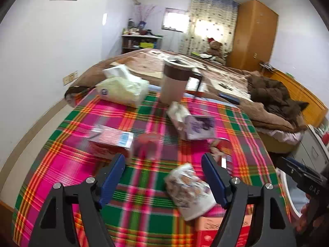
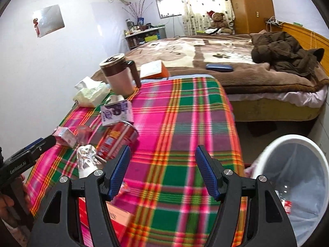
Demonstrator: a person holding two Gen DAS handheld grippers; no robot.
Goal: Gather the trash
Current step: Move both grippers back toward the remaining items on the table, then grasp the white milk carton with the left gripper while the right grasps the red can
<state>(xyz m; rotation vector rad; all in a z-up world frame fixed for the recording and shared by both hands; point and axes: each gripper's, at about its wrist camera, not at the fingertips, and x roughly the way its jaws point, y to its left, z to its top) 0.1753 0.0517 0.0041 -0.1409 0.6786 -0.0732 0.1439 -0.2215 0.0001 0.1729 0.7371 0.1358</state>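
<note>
1. The left gripper [image 1: 163,177] is spread wide and holds nothing.
2. The right gripper [image 2: 162,170] is spread wide too, with only the checked cloth [image 2: 185,123] under it.
3. A crumpled wrapper [image 1: 189,189] lies near, just by the left gripper's right finger.
4. It looks light, thin and crinkly. Pinch it across the middle.
5. The white bin [image 2: 296,177] waits on the right, off the table.

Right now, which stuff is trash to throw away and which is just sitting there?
For the trash job:
- crumpled printed wrapper
- red metal can lying on its side
- white plastic bin with clear liner

Just lying about:
- pink mug with brown lid
- soft pale green tissue pack
- brown teddy bear
- blue case on the bed
</note>
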